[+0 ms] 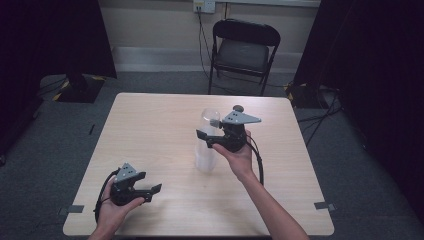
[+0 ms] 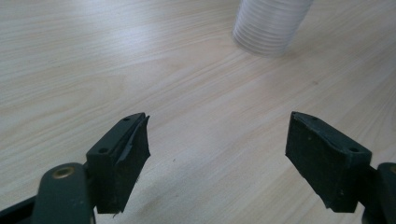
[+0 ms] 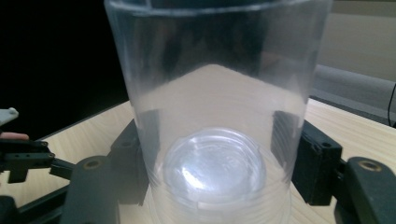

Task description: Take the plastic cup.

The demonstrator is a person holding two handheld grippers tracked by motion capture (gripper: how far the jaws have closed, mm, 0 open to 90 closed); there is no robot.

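1. Nearest the high camera, left gripper (image 1: 150,191) hovers at the table's (image 1: 150,120) front-left corner, jaws spread and empty.
2. Clear plastic cup stack (image 1: 207,142) stands upright mid-table.
3. Right gripper (image 1: 206,138) pinches its sides.

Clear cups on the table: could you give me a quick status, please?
Right gripper shut on clear cup stack. Left gripper open, idle. Nothing in the way.

Both grippers black: left gripper (image 1: 156,188), right gripper (image 1: 201,136). Each has a grey three-cornered plate on top, dotted with small holes; the right one's plate carries a grey ball knob. Black cable loops off each body. Jaws blocky black with recessed screws, brass-coloured pivot screw at base. Forearms bare, no sleeves.
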